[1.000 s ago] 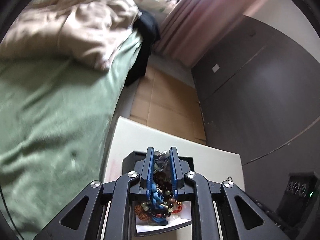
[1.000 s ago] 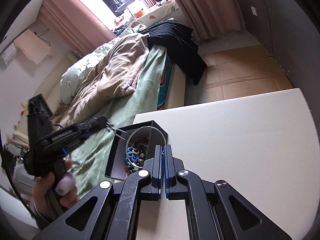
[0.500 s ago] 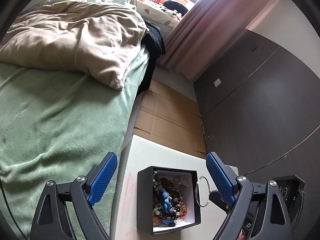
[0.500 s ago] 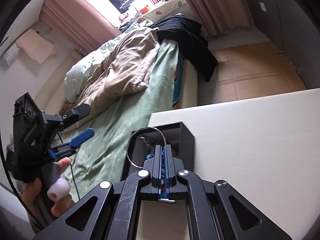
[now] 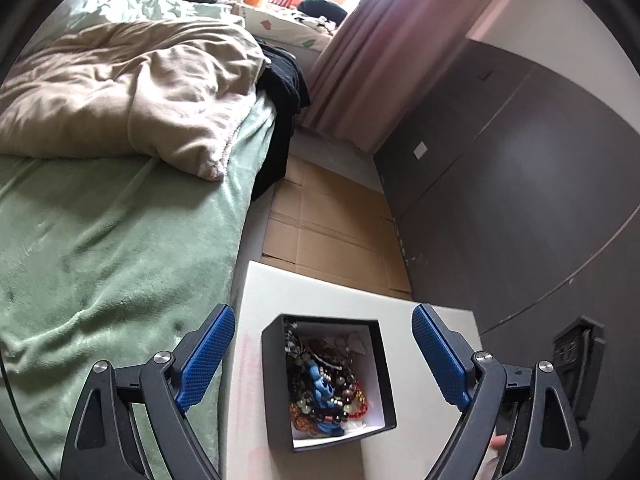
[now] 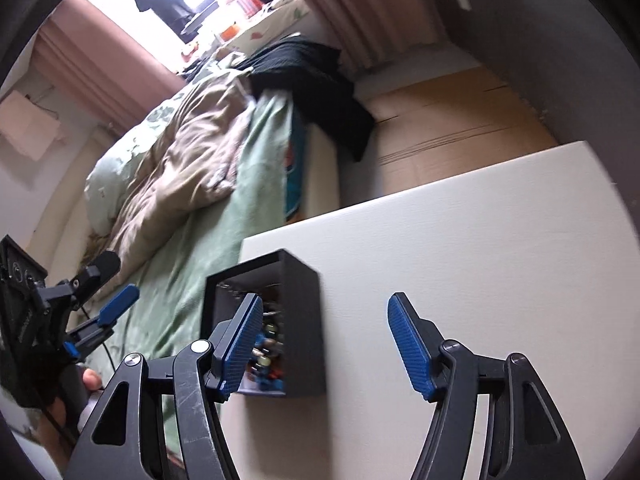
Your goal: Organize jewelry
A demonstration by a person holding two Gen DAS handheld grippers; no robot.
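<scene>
A small black box point(image 5: 276, 384) with a white inside stands on a white table point(image 5: 320, 300). It holds a heap of jewelry point(image 5: 324, 380): beads, chains and a blue piece. My left gripper point(image 5: 324, 356) is wide open and empty above the box, one finger to each side of it. In the right wrist view the box point(image 6: 304, 332) lies at the table's left edge. My right gripper point(image 6: 324, 340) is open and empty, its left finger point(image 6: 240, 340) in front of the box opening. The left gripper point(image 6: 116, 304) also shows there, held by a hand.
A bed with a green blanket point(image 5: 100, 240) and a beige duvet point(image 5: 140, 92) lies left of the table. Flattened cardboard point(image 5: 332, 224) covers the floor beyond it. A dark grey wardrobe point(image 5: 520, 180) stands at the right. Black clothing point(image 6: 312, 88) hangs over the bed end.
My left gripper opened and rose from the box. My right gripper, shut on a thin wire ring before, is now open; the ring is no longer in view.
</scene>
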